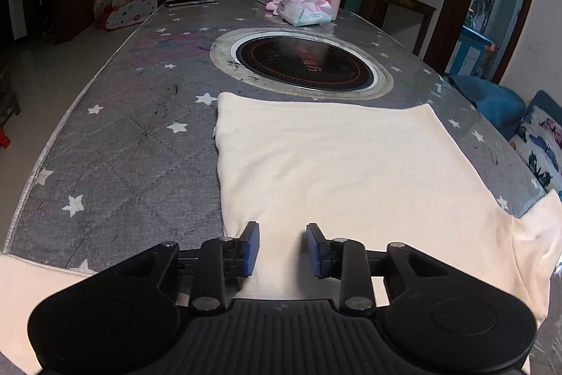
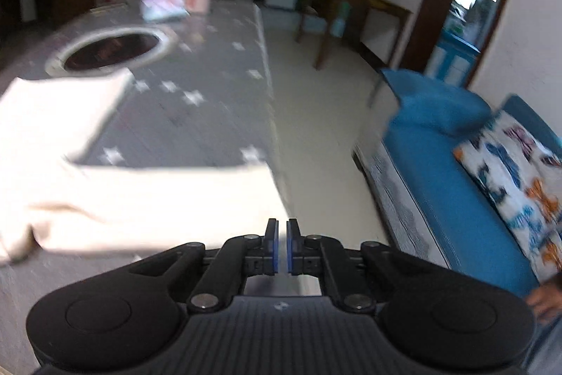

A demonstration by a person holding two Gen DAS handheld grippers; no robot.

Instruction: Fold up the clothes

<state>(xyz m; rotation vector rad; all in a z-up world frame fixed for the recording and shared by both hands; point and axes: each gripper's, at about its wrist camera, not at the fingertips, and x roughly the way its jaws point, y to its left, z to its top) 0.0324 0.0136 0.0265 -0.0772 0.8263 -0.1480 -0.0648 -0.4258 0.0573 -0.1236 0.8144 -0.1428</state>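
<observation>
Left gripper spread above cream shirt lying flat on table, right gripper nearly pressed together, empty, beside sleeve at table edge; risks dragging sleeve off edge.

Left claw open above cream garment, starry grey table, possibly tissue packs beyond.

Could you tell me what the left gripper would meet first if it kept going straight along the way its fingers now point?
Most likely the cream-coloured fabric garment spread on the grey star-patterned table cover. The open left gripper hovers over its near part, seemingly angled slightly downward. If it passed level above the cloth, the round black inset hotplate comes next; depth is unclear.
</observation>
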